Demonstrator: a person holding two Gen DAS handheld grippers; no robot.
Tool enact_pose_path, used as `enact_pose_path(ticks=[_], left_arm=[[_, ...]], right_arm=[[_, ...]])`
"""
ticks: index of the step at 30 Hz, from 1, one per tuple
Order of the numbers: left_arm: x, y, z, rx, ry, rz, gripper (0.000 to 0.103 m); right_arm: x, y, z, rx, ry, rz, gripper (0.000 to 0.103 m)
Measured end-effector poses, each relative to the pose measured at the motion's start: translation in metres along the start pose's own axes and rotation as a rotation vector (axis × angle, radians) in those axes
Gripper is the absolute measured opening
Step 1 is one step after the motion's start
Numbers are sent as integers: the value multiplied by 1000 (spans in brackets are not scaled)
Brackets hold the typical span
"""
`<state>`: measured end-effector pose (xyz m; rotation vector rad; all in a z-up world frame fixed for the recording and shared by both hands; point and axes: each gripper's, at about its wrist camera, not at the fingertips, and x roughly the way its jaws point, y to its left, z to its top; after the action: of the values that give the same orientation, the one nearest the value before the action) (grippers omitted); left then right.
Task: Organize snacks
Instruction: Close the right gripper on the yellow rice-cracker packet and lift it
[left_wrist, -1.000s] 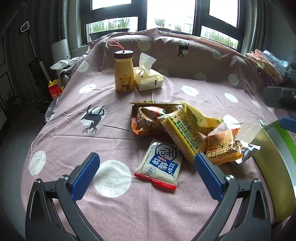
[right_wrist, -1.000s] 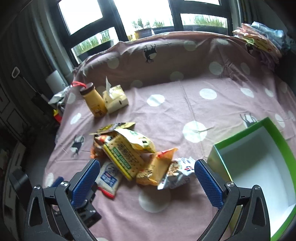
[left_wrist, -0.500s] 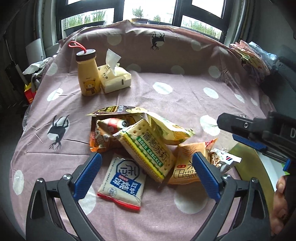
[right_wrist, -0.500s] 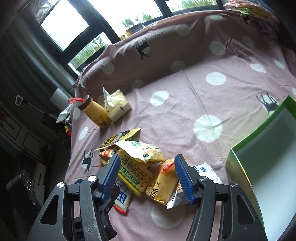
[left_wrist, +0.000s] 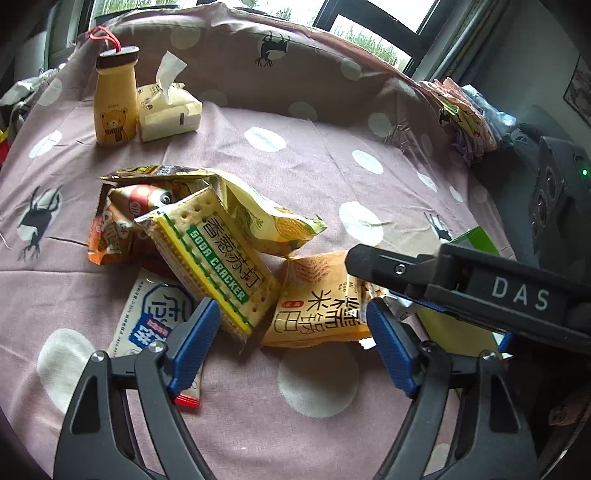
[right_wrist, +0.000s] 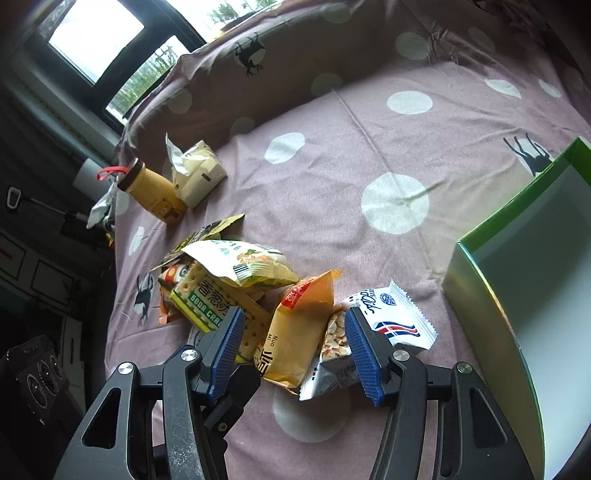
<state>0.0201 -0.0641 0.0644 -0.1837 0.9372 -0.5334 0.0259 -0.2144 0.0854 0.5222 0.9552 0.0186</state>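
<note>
A heap of snack packets lies on the mauve dotted cloth (left_wrist: 295, 424). A soda cracker pack (left_wrist: 218, 266) leans across it, with an orange packet (left_wrist: 317, 306) on its right and a white-and-blue packet (left_wrist: 151, 317) under its left end. My left gripper (left_wrist: 291, 347) hovers just in front, jaws closing. The cracker pack's end and the orange packet sit between its blue pads, untouched. My right gripper (right_wrist: 293, 349) stands partly open over the orange packet (right_wrist: 295, 332). A white peanut packet (right_wrist: 384, 317) lies by its right pad. I see no pad pressing.
A green box (right_wrist: 480, 295) with a white inside stands open at the right. A yellow bear bottle (left_wrist: 114, 110) and a tissue pack (left_wrist: 170, 110) stand at the back left. Folded clothes (left_wrist: 465, 114) are stacked far right. A yellow-green bag (left_wrist: 266, 221) tops the heap.
Both grippers have come down and closer to the snack heap, and both jaws have narrowed. The right gripper now reaches across the right side of the left wrist view.
</note>
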Motion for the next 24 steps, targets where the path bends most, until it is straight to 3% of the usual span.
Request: enact_pose_path(ticks=[2,5,12,18,23,24], left_arm=[[1,3,-1,-34,10,-40,81],[3,1,-4,-23,17,-19,81],[18,5,-7,-68,60,-100,81],[23,3,-9,-59,72,-125,80],[30,7,-10,-86,89,-162,74],[29,7,-10,-90,80,-167,74]], right_arm=[[5,-2,0,8,32,-10,60],[9,-3,-1,7,48,-32,60],[8,-3,-1,11,51,-35,60],[12,3,-2,-7,47,-32,59],[20,9,0,-47,59,-53,54],[24,8,1,-44,62,-54,49]])
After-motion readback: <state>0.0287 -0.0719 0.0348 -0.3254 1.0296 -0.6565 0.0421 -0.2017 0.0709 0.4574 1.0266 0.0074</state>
